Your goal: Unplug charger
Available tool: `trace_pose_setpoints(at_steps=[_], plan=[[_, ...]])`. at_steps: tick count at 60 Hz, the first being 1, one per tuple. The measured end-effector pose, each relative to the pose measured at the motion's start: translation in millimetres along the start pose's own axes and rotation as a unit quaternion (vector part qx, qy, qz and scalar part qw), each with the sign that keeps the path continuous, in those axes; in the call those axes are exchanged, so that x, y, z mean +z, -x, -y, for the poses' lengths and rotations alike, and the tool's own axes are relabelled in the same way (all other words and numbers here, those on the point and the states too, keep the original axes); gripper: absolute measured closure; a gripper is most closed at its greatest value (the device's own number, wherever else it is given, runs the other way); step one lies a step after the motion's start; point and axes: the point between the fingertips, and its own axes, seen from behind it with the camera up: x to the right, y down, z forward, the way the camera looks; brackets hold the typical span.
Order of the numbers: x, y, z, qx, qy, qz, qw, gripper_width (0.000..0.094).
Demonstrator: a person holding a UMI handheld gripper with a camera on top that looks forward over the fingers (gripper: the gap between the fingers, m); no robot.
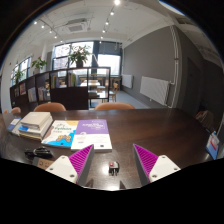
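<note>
Gripper (pixel 112 160) spread over the table (pixel 150 125), small charger (pixel 114 168) between its 2 fingers, a skewed approach could knock it aside.

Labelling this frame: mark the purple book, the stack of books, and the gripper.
purple book (pixel 93 128): gripper view, middle of its cover.
stack of books (pixel 36 122): gripper view, top book's white cover.
gripper (pixel 113 160): gripper view, midway between the open fingertips.
</note>
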Motion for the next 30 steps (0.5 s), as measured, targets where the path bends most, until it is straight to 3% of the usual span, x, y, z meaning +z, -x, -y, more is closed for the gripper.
trace_pose_setpoints(at_steps=[5,12,23,30], plan=[[-54.7,12.4,38.8,0.013,-0.043,0.0,0.999,0.0161],[-130.1,44.8,55.2,0.027,-0.067,0.013,0.997,0.016],[-233.2,105.2,16.0,0.041,-0.053,0.045,0.997,0.0151],[-278.4,146.6,-39.4,0.024,-0.014,0.059,0.998,0.0127]])
